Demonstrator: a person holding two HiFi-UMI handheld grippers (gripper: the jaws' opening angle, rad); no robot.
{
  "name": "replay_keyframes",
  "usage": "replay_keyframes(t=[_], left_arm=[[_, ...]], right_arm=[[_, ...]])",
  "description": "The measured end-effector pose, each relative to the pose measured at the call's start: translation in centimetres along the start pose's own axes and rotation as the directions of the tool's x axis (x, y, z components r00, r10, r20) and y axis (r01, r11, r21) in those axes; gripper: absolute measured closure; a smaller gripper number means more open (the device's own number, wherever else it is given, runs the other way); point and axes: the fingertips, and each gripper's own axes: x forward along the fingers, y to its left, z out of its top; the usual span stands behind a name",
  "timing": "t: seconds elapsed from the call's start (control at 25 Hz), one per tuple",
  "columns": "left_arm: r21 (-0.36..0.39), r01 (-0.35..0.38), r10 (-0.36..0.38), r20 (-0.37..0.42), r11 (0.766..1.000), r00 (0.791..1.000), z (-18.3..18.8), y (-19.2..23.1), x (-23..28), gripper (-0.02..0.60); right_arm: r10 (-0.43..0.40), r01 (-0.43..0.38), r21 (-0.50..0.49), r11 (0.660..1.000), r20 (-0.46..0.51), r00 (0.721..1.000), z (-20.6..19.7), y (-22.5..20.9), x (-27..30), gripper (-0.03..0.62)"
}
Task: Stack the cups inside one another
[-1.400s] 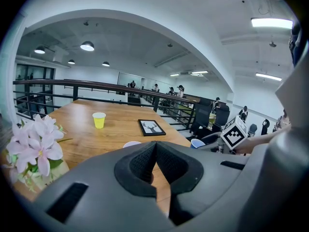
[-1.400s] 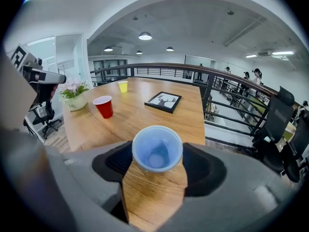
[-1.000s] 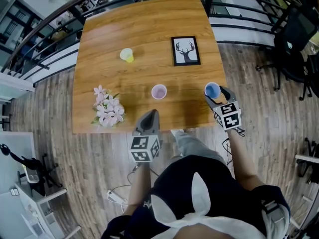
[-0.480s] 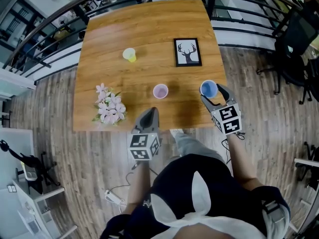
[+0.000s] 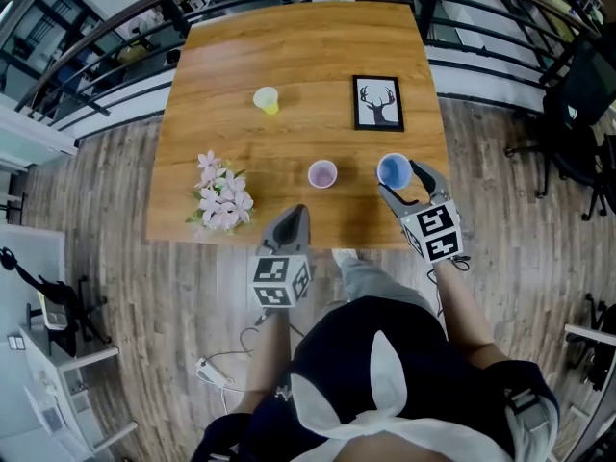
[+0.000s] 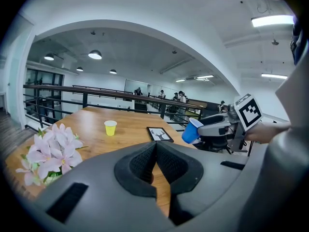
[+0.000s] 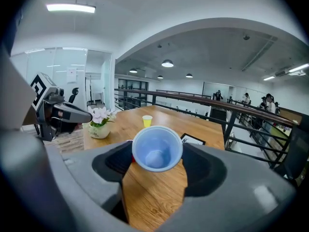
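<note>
The pale-brown wooden table [image 5: 289, 46] stretches ahead of both grippers. The right gripper [image 5: 398, 177] holds its jaws wide on the blue plastic cup [image 5: 393, 169], pads against its sides. The cup is raised off the wood and tipped. The left gripper [image 5: 294, 221] sits off to its left at the near table edge, jaws pressed together on nothing.

The black-framed deer picture [image 5: 377, 102] lies just ahead of the right gripper, and the pot of pink flowers [image 5: 221, 195] stands left of the left gripper. A wide swing could brush either. The likelier trouble is smaller. The lilac plastic cup [image 5: 322, 173] stands free to the right gripper's left, with nothing steadying it. A tipped blue cup coming in off-centre could catch its rim and knock it over. A thin cup squeezed at its sides may also buckle or slip. The yellow plastic cup [image 5: 267, 99] stands well ahead and left, out of harm.

Only the head view lays out all three cups together. In the right gripper view the blue cup's open mouth [image 7: 157, 148] fills the gap between the jaws and masks the lilac cup. The left gripper view shows the blue cup [image 6: 191, 131] from the side, tilted and apparently clear of the table, yet its own jaws hide the lilac cup.
</note>
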Motion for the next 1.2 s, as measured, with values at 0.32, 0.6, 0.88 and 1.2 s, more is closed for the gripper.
replay_keyframes(t=[0.32, 0.6, 0.88, 1.2], left_arm=[[-0.010, -0.056, 0.056, 0.014, 0.998, 0.998, 0.9, 2.4, -0.7, 0.565], [-0.026, -0.088, 0.088, 0.007, 0.996, 0.996, 1.3, 4.1, -0.9, 0.565], [-0.046, -0.114, 0.114, 0.000, 0.992, 0.993, 1.3, 5.7, -0.5, 0.565], [-0.064, -0.130, 0.130, -0.001, 0.989, 0.991, 1.4, 6.6, 0.4, 0.565]], right_arm=[[0.102, -0.100, -0.050, 0.994, 0.035, 0.994, 3.2, 3.3, 3.4, 0.275], [0.196, -0.190, -0.099, 0.977, 0.055, 0.979, 6.0, 6.2, 6.2, 0.273], [0.261, -0.252, -0.130, 0.959, 0.058, 0.963, 7.4, 8.1, 8.6, 0.273], [0.302, -0.293, -0.145, 0.945, 0.044, 0.952, 7.7, 8.4, 10.0, 0.273]])
